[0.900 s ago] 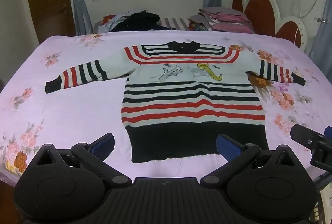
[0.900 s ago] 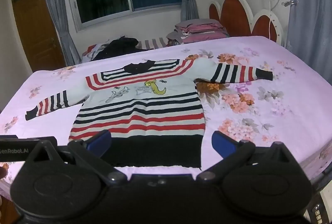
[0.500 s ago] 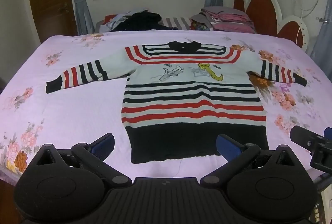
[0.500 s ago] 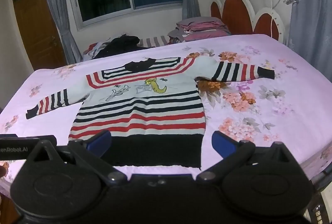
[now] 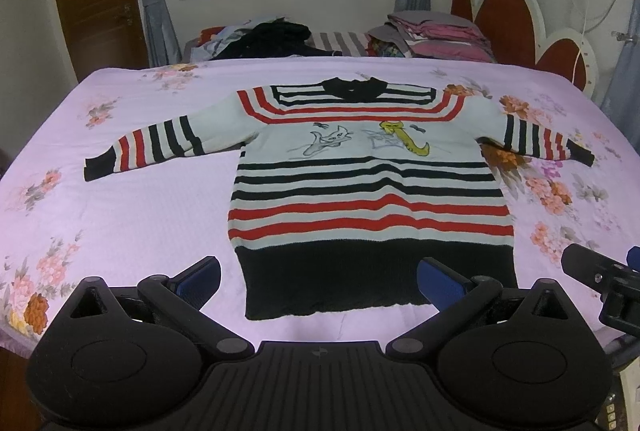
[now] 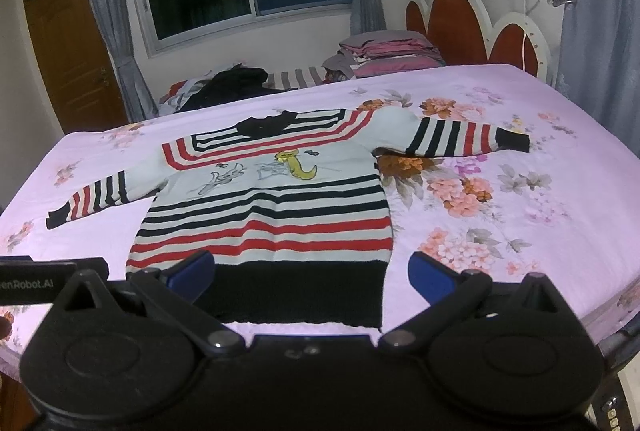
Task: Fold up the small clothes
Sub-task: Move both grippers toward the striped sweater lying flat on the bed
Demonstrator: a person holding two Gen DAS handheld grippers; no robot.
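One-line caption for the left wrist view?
Open left gripper above striped sweater spread flat on floral bedsheet, both sleeves outstretched.

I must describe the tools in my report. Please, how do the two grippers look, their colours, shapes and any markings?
Both look alike. The left gripper and the right gripper have matte black bodies with two round housings, angled black link arms and blue finger pads. The left gripper's base plate is ribbed. White lettering reading "enRobot.AI" is on a black part at the right view's left edge.

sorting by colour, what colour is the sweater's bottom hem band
Solid black. The hem band of the sweater shows best in the left wrist view.
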